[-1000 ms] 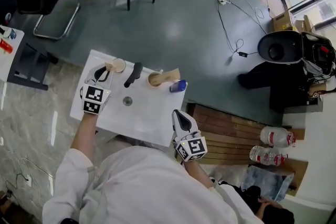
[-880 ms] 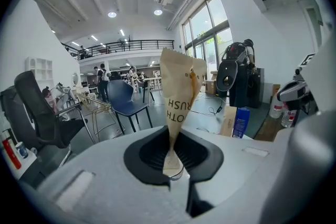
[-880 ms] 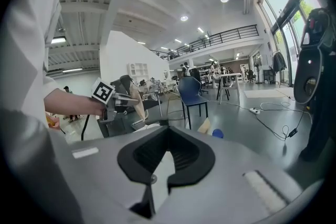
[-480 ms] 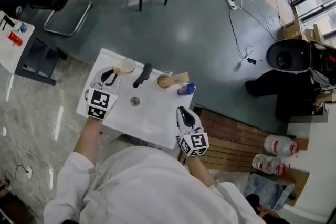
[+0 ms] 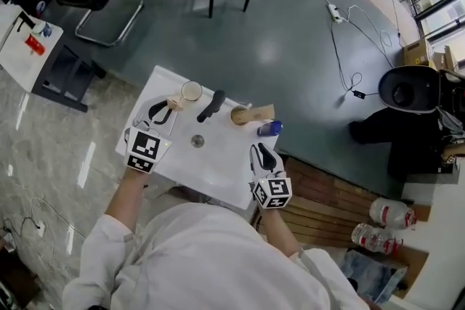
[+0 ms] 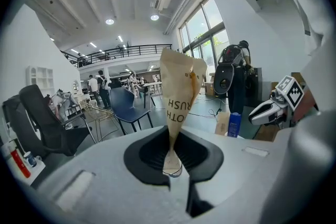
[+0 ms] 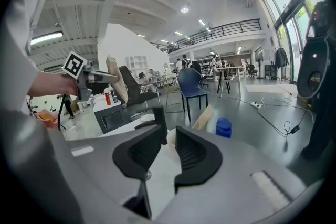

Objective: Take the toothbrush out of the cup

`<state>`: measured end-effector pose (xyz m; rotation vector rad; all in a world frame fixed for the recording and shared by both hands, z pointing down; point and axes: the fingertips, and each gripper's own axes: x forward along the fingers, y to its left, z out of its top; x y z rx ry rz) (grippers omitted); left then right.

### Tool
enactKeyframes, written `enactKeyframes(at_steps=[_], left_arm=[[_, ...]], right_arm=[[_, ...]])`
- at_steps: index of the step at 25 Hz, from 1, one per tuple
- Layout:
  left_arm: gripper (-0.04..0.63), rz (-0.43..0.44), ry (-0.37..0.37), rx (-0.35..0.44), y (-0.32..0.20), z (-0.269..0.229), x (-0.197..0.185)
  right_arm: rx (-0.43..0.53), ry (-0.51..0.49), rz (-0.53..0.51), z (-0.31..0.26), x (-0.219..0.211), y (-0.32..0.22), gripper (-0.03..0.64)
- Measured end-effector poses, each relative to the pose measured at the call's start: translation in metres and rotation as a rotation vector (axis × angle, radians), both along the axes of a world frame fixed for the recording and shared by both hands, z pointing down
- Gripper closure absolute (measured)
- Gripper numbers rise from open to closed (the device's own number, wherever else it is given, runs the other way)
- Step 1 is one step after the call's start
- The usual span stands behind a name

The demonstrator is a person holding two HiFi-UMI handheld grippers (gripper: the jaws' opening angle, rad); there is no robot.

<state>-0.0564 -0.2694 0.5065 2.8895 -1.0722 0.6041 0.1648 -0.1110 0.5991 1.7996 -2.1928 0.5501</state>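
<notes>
Our left claw [image 5: 166,111] pinches the paper-sleeved toothbrush [image 6: 178,92] by its lower end, just beside the cup [image 5: 191,91] on the table [image 5: 218,170], seemingly already out. Our right claw [image 5: 263,153], empty, has just been spreading, perhaps to receive it.

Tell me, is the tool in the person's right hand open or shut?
Open. The right gripper view shows the right tool with its black jaws apart and nothing held between them; they have just been opening.
</notes>
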Motion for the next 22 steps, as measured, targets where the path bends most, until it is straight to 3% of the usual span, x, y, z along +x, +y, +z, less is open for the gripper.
enactKeyframes(at_steps=[22], left_arm=[[0.566,-0.002,-0.009,0.042,0.026,-0.034,-0.028]], right_arm=[[-0.070,-0.051,0.057,0.047,0.003,-0.054,0.470]])
